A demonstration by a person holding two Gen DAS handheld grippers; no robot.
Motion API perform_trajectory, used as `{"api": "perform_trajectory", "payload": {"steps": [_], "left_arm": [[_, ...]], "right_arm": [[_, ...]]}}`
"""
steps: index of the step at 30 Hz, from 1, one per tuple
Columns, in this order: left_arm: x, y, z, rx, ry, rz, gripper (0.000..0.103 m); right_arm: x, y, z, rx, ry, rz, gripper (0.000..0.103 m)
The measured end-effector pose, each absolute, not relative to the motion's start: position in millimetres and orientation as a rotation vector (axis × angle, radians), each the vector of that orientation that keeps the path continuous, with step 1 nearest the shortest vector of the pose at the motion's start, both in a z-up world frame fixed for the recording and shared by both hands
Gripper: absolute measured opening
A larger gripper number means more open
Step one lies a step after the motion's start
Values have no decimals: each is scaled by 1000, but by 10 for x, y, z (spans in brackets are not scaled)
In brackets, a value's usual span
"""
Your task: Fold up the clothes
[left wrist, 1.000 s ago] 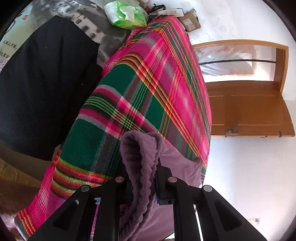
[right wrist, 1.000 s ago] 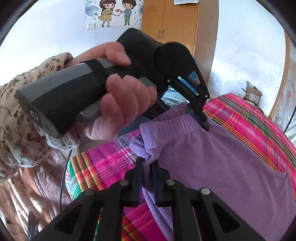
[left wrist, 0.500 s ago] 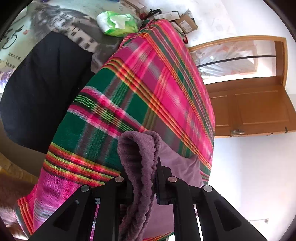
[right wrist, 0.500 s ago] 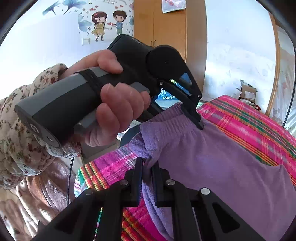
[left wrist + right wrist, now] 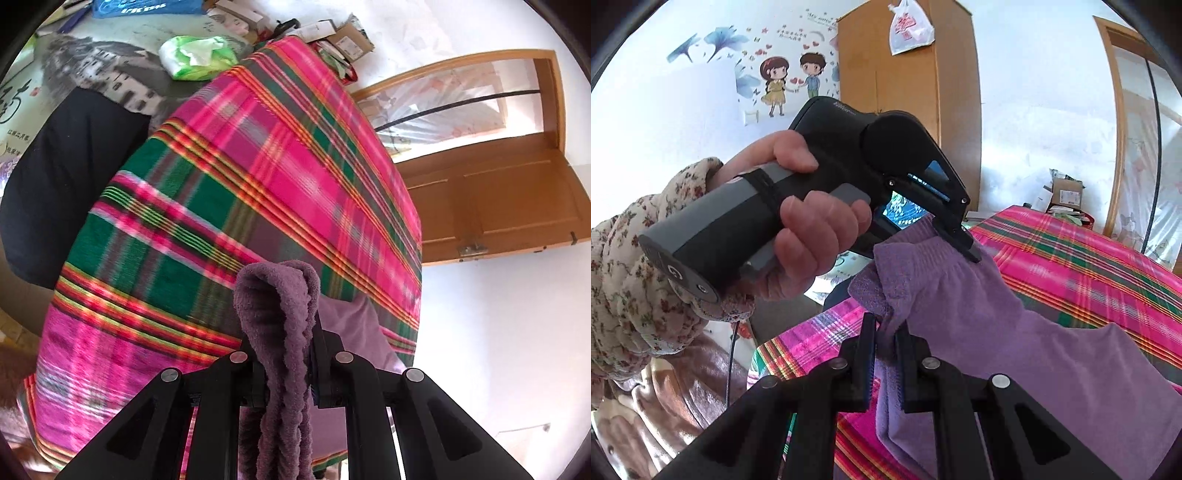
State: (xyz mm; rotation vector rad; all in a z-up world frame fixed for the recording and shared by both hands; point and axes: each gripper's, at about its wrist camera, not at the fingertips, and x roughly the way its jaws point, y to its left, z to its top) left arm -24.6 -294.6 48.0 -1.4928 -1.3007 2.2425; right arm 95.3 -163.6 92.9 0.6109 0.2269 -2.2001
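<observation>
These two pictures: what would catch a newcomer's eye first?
Probably the purple garment, pinched at its waistband by both the right gripper and the left gripper, held up over the loud pink-and-green plaid blanket. Next, the hand in a floral sleeve wrapped round the left gripper's handle, in the right wrist view.

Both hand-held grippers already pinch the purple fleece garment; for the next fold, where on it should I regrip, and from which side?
Judging from its pose, take the purple fleece garment at its free end draped over the pink-and-green plaid blanket, coming from above; the ribbed band edge is already held.
</observation>
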Motion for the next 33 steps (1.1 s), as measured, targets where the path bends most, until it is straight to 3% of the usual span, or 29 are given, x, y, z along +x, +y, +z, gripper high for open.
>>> {"api": "perform_trajectory", "payload": {"steps": [33], "left_arm": [[-470,-1501,1126,-1391,-1084,2189,15]], "right_arm": [[1337,-322,1324,505,16,-2425,9]]}}
